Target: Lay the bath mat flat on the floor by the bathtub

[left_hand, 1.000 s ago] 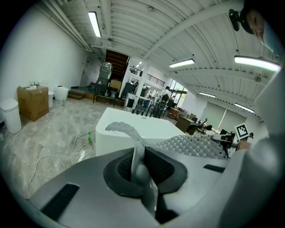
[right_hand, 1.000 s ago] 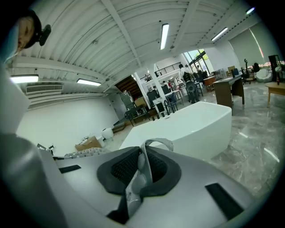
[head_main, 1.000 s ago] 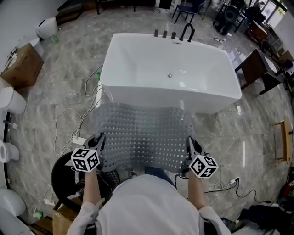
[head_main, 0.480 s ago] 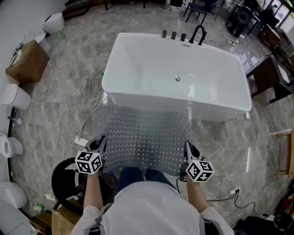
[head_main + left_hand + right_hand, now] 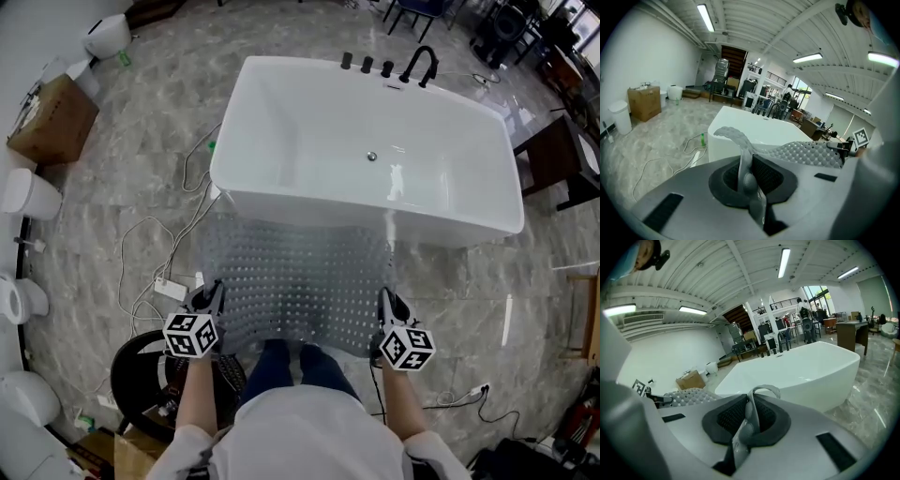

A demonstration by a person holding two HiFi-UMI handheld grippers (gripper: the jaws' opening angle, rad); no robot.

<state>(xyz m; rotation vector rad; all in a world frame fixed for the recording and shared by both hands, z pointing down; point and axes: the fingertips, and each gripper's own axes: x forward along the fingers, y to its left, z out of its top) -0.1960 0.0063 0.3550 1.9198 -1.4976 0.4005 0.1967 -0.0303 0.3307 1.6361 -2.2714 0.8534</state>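
Lowering my left gripper (image 5: pixel 210 300) and right gripper (image 5: pixel 385 306) toward the bathtub (image 5: pixel 281 141) at upper centre, each staying clamped on a near corner of the bath mat (image 5: pixel 295 277), which is spreading mid-frame, so laydown is probably getting close.

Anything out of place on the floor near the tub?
Yes: loose white cables trail across the floor at the left end of the bathtub, close to the bath mat. Nothing looks spilled or damaged.
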